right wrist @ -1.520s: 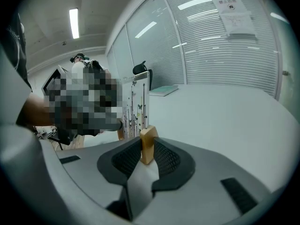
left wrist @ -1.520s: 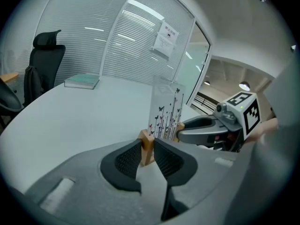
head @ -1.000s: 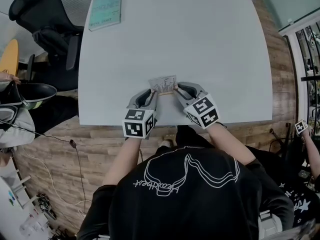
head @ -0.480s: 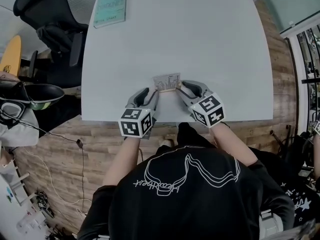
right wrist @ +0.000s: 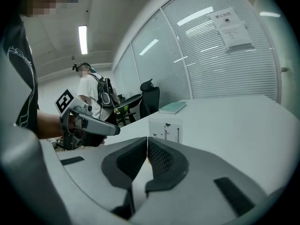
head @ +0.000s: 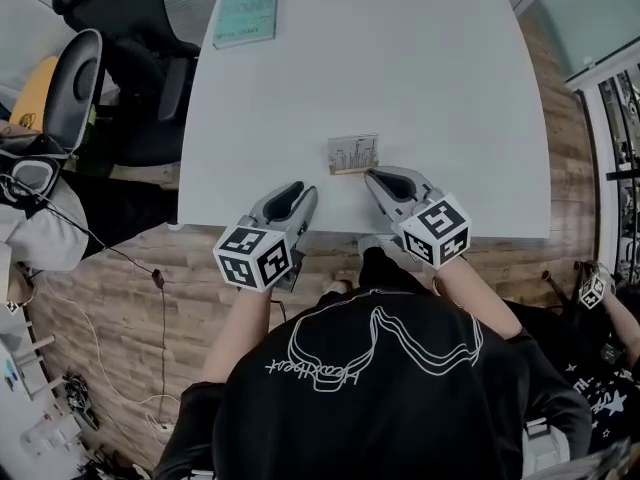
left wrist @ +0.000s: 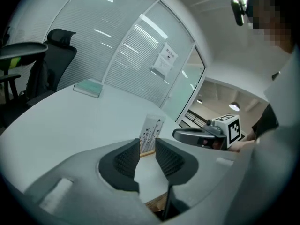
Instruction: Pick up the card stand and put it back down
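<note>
The card stand is a small white printed card in a wooden base, upright on the white table near its front edge. No gripper holds it. My left gripper hangs over the table edge, down and left of the stand. Its jaws are closing but still apart, with nothing between them. In the left gripper view the stand shows beyond the left gripper. My right gripper lies just below the stand's right corner. Its jaws are closing, tips together, empty. In the right gripper view the stand rises just past the right gripper.
A teal book lies at the table's far left. Black office chairs stand left of the table. Wooden floor runs along the table's front edge. A second person with a marker cube is at the right.
Both grippers have let go of the card stand and drawn back from it. The left one moved down-left off the table edge. The right one's jaws have come together.
</note>
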Available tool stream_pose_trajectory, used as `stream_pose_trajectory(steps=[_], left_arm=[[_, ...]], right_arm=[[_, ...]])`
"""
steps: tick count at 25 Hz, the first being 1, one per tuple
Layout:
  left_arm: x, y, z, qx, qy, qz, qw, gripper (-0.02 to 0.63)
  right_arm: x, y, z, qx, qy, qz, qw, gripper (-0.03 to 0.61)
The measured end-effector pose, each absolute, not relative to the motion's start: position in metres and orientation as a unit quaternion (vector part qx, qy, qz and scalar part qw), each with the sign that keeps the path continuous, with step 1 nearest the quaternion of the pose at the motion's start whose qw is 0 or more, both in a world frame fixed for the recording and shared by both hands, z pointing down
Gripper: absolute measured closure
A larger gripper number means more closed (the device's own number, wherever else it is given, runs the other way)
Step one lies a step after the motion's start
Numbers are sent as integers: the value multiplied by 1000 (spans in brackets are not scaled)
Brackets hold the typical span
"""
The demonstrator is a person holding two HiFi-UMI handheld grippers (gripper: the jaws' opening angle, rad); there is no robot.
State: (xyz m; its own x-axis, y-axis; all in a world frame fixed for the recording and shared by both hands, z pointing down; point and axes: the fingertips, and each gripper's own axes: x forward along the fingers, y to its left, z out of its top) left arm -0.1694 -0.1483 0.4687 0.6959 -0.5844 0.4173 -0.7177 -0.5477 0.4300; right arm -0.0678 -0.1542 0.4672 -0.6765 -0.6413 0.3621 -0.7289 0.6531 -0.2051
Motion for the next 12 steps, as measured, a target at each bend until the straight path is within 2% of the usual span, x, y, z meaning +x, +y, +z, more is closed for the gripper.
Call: stream_pose_trajectory(steps=[5,12], left_arm=[[-172,-130,437,893,-345,93,274,572],[-183,-119,411,905,-339,75,246,598]], right_arm=[[-93,-137,445,342,-918,175,100,569],[-127,-111,433,290,-934,184,103,571]])
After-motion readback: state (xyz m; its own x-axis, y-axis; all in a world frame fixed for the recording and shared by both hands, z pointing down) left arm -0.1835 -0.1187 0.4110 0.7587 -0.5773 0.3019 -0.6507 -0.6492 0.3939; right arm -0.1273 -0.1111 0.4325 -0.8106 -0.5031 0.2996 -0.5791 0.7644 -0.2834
